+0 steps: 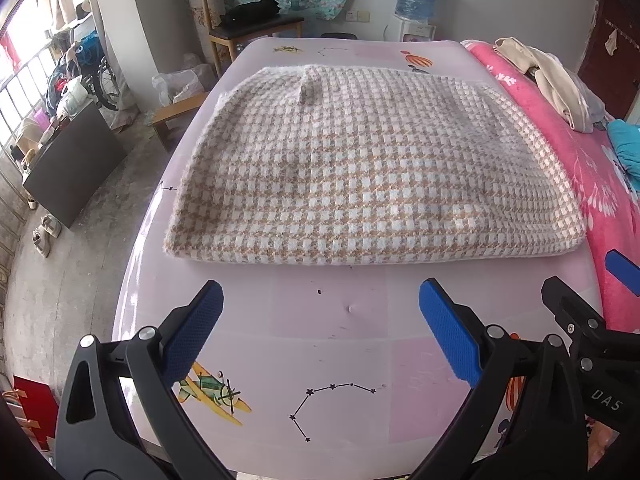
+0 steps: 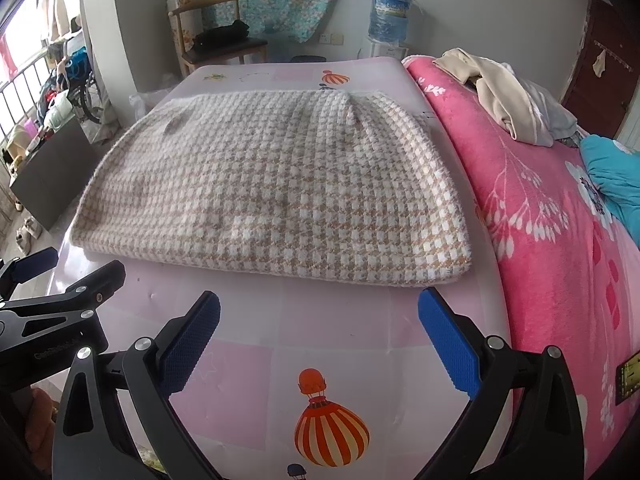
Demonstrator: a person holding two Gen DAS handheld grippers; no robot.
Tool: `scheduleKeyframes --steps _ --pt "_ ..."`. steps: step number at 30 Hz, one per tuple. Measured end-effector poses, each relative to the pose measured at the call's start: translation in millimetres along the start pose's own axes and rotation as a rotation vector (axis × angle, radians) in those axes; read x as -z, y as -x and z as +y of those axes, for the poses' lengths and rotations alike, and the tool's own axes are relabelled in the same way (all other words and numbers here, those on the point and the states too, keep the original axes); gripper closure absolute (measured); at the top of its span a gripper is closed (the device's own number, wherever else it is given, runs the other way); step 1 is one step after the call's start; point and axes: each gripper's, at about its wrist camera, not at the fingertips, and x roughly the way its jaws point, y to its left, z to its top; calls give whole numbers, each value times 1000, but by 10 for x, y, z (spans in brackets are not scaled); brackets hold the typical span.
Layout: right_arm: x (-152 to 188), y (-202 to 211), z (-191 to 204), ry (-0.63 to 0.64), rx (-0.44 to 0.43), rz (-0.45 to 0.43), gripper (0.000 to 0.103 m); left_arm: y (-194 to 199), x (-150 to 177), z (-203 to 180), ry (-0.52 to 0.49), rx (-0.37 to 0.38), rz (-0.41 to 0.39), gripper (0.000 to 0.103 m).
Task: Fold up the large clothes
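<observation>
Left wrist: folded garment [image 1: 372,164] beyond left gripper [image 1: 320,332].

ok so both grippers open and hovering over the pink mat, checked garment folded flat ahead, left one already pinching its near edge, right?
Not quite. The left gripper is not pinching anything: in the left wrist view its jaws stand wide apart over the pink mat, short of the checked garment. The rest holds: the right gripper is also open, and the garment lies folded flat.
</observation>
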Motion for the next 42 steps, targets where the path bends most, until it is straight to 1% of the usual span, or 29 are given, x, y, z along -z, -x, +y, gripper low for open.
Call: scheduleKeyframes --steps 42 --pt "-12 -18 -11 3 10 3 6 9 5 9 3 14 2 8"
